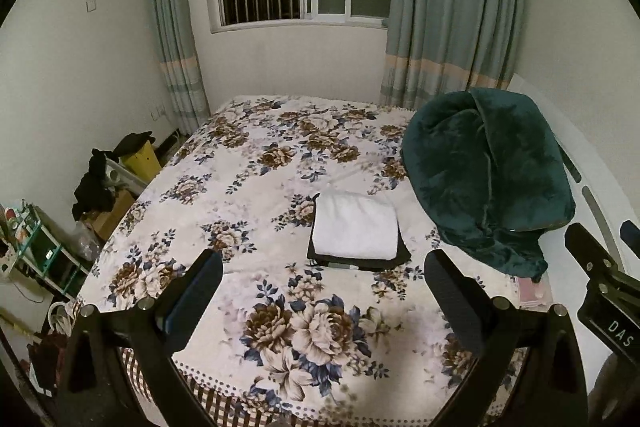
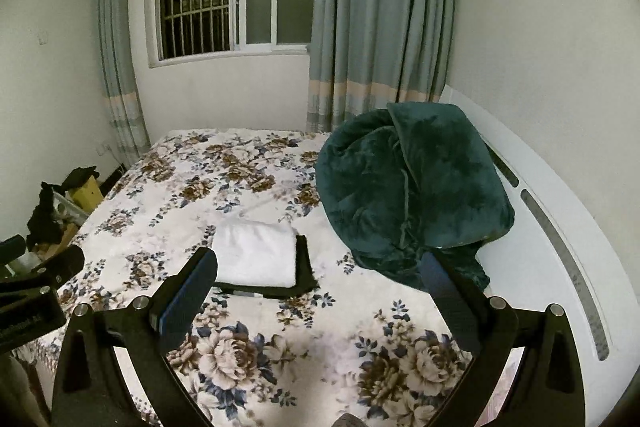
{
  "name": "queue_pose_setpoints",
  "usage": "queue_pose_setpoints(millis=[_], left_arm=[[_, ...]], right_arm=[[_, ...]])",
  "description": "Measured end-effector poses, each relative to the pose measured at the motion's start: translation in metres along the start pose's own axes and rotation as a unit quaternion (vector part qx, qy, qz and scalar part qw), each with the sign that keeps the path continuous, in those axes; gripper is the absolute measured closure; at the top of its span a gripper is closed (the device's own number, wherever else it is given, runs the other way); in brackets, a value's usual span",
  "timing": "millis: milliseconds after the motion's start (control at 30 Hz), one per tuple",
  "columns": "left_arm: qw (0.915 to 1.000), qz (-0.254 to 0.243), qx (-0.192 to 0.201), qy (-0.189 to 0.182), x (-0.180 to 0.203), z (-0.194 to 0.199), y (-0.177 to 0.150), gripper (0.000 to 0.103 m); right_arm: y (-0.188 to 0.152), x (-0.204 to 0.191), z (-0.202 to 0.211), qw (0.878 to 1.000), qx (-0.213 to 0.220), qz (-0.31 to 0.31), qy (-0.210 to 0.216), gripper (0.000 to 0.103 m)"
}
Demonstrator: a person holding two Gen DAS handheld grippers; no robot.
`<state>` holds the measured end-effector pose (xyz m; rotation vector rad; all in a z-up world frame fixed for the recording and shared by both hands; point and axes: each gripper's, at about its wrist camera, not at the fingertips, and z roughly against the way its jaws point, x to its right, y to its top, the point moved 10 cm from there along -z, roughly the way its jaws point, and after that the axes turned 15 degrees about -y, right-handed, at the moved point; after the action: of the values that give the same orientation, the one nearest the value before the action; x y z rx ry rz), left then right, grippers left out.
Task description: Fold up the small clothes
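Note:
A folded white garment (image 1: 355, 223) lies on top of a folded black garment (image 1: 402, 254) on the floral bed sheet (image 1: 240, 187). The stack also shows in the right wrist view, white piece (image 2: 256, 257) over black piece (image 2: 306, 273). My left gripper (image 1: 322, 269) is open and empty, held above the near part of the bed, short of the stack. My right gripper (image 2: 320, 269) is open and empty, just near of the stack. The right gripper's body shows at the left view's right edge (image 1: 608, 279).
A dark green plush blanket (image 1: 488, 175) is heaped at the right by the white headboard (image 2: 560, 227). Clutter, a yellow box (image 1: 142, 159) and a shelf (image 1: 48, 251) stand on the floor left of the bed. Window and curtains are behind.

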<state>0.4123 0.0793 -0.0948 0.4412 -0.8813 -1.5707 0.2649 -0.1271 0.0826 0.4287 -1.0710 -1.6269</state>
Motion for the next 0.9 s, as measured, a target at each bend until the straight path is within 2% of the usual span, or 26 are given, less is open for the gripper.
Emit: queue_pose_setpoints(millis=[400, 600, 900], left_arm=[[0.9999, -0.004, 0.014, 0.008, 0.007, 0.031, -0.008, 0.0], [0.9996, -0.003, 0.025, 0.015, 0.007, 0.042, -0.006, 0.0], [0.9991, -0.003, 0.036, 0.023, 0.001, 0.047, -0.001, 0.0]], right_arm=[[0.006, 0.005, 0.028, 1.0, 0.015, 0.002, 0.006, 0.0], [0.005, 0.007, 0.032, 1.0, 0.014, 0.006, 0.004, 0.0], [0.022, 0.0, 0.029, 1.0, 0.015, 0.012, 0.019, 0.0]])
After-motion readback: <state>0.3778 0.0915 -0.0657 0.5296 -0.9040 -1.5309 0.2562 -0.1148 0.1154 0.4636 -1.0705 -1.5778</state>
